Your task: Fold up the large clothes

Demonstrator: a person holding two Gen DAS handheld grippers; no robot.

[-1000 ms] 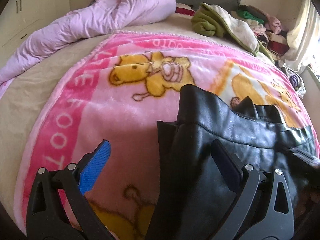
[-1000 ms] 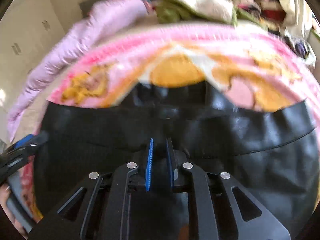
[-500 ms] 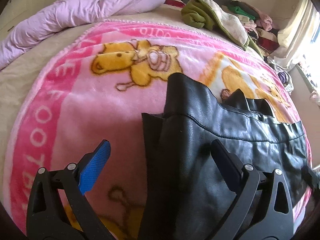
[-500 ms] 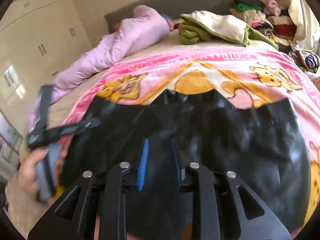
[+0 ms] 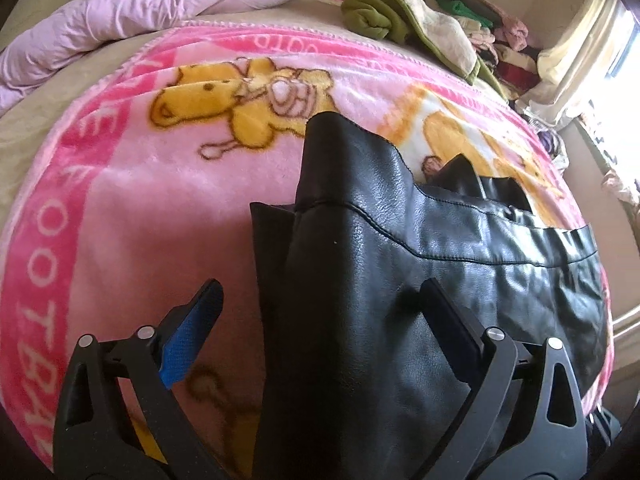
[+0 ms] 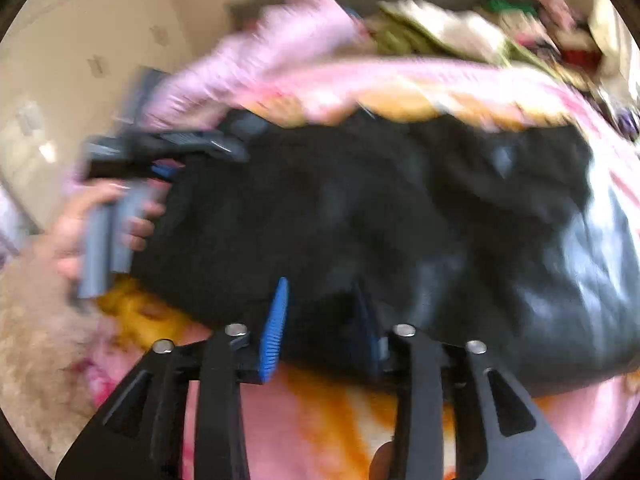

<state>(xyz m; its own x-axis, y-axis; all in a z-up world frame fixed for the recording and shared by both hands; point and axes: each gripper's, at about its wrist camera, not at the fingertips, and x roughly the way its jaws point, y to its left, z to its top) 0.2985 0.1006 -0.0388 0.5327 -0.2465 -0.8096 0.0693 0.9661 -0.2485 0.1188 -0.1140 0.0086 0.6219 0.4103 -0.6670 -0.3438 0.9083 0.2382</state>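
Observation:
A black leather garment lies folded on a pink cartoon blanket. My left gripper stands wide open over the garment's left edge. Its blue-padded finger hangs over the blanket and the other finger over the leather, neither pressing. The right wrist view is blurred by motion. There the garment spreads across the middle, and my right gripper is at its near edge. Its jaws are opening, with the edge of the leather lying loosely between the pads. A hand holding the left gripper shows at the garment's left end.
A lilac duvet is bunched at the bed's far left. A green and cream garment and a pile of clothes sit at the far right, near a bright curtained window. Beige sheet borders the blanket on the left.
The right gripper has drawn back to the garment's near edge and its jaws have spread from nearly shut. The left gripper has tipped a little further down and stayed wide open.

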